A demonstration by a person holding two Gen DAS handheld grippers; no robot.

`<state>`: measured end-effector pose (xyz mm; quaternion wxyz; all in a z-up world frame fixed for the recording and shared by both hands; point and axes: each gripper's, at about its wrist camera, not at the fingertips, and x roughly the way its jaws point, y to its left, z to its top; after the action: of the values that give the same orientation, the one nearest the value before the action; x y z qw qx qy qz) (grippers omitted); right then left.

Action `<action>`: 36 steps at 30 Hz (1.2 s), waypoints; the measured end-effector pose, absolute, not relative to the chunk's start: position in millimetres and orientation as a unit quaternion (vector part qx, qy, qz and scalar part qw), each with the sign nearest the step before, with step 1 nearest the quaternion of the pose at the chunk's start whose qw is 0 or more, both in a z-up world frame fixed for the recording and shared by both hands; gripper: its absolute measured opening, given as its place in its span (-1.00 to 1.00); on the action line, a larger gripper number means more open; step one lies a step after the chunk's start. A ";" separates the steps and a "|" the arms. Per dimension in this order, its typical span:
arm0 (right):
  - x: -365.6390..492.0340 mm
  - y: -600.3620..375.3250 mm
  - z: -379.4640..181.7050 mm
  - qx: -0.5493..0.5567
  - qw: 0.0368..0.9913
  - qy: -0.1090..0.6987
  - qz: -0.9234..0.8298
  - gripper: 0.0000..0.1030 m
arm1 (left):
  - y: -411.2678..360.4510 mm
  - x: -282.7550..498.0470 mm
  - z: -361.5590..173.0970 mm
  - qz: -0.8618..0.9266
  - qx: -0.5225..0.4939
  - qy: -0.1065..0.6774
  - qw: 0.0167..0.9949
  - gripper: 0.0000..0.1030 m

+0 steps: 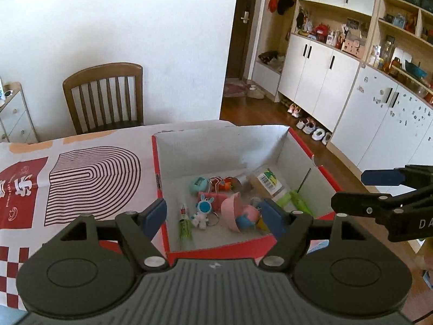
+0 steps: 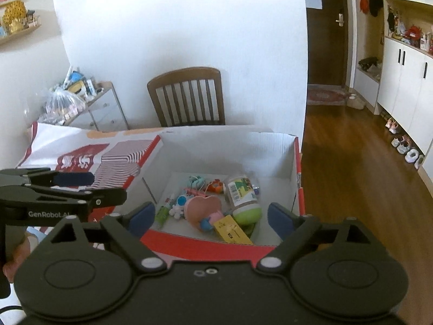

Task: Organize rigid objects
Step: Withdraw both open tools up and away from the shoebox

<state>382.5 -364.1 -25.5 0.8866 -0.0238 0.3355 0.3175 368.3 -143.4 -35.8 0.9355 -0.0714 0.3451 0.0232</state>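
With my left gripper (image 1: pixel 213 216) and right gripper (image 2: pixel 211 219) both spread and empty above the red box (image 1: pixel 159 178), I judge the small toys (image 1: pixel 201 211) lying inside it light and stiff, best pinched across their narrow bodies.

Your left gripper (image 1: pixel 213 216) body blocks near wall of red box (image 1: pixel 216 249) and table beneath it. Right gripper (image 1: pixel 379 189) cut off by right edge of left wrist view; only one blue pad and black linkage show. In right wrist view, left gripper's rear runs off left edge. Hand (image 2: pixel 16 246) behind it barely visible, mostly hidden. Yellow card (image 2: pixel 232 233) lower end hidden behind box rim. Small toys (image 1: pixel 216 203) overlap in box; labels too small to read. Shelf clutter (image 1: pixel 338 35) blurred, not identifiable.
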 end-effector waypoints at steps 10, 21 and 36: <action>350.9 -373.1 -19.2 -0.008 0.900 0.294 0.321 1.00 | -145.0 341.9 -31.0 0.015 -0.079 0.334 0.939 0.65; 320.7 -376.7 -15.0 0.008 0.916 0.272 0.295 1.00 | -150.6 315.2 -22.6 -0.010 -0.074 0.307 0.949 0.99; 289.1 -384.4 -13.8 0.032 0.926 0.270 0.263 1.00 | -153.0 284.3 -15.3 -0.024 -0.057 0.289 0.955 0.99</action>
<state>289.1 -384.4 -13.8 0.9260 0.0315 0.2695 0.2626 284.3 -153.0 -15.3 0.9555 -0.0568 0.2885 -0.0237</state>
